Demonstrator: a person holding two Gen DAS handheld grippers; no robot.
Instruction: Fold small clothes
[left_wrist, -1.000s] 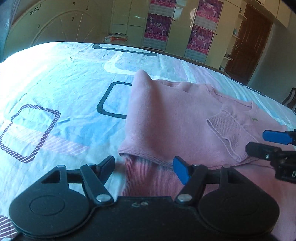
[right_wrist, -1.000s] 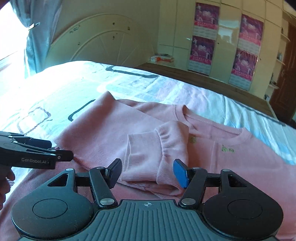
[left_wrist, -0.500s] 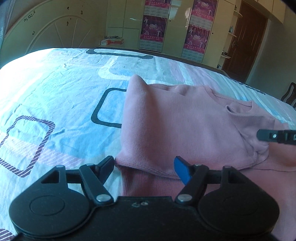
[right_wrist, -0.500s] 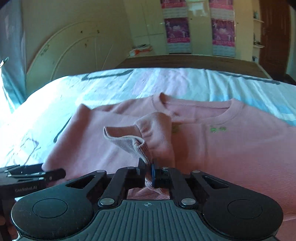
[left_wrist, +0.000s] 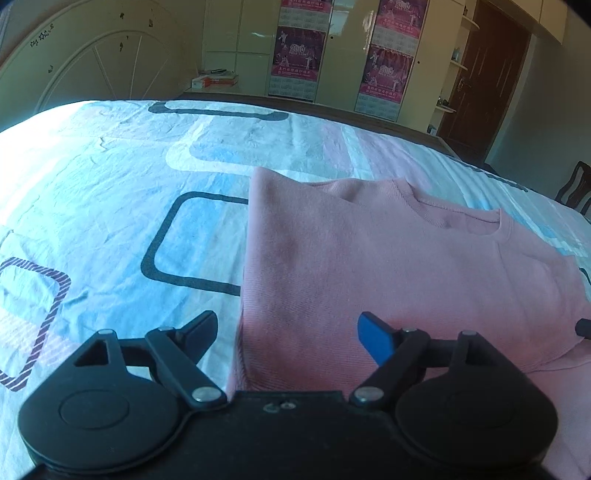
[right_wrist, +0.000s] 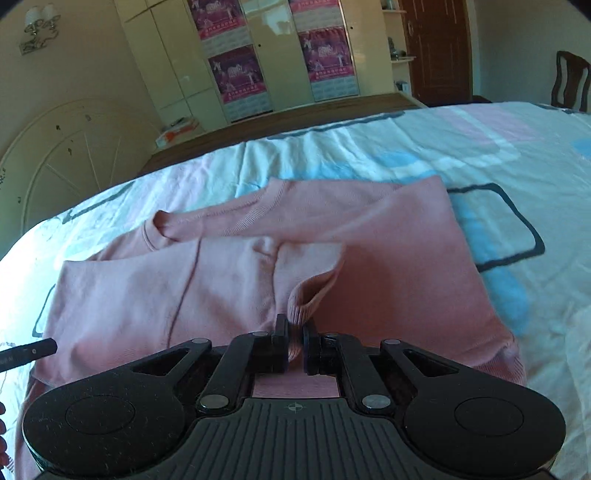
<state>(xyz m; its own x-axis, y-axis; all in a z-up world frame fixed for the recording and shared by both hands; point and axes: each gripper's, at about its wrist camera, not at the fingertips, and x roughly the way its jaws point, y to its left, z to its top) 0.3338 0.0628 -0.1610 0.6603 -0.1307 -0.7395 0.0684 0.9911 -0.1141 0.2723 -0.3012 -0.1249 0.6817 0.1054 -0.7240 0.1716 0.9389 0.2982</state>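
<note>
Cream wardrobe doors (left_wrist: 343, 55) with pink posters stand behind the bed (left_wrist: 110, 192), whose sheet bears rounded-square outlines. On it lies the pink sweatshirt (left_wrist: 369, 266), neckline toward the wardrobe side, one side folded inward. Its folded edge runs just ahead of the left gripper (left_wrist: 286, 332), whose jaws stand wide and are opening, pressing on nothing. Right gripper (right_wrist: 294, 345) is clamped on the ribbed sleeve cuff (right_wrist: 306, 299), lifted above the sweatshirt's middle.

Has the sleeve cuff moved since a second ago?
Yes. The sleeve cuff, pinched in the right gripper, has been carried rightward across the sweater, past the collar it lay beside.
</note>
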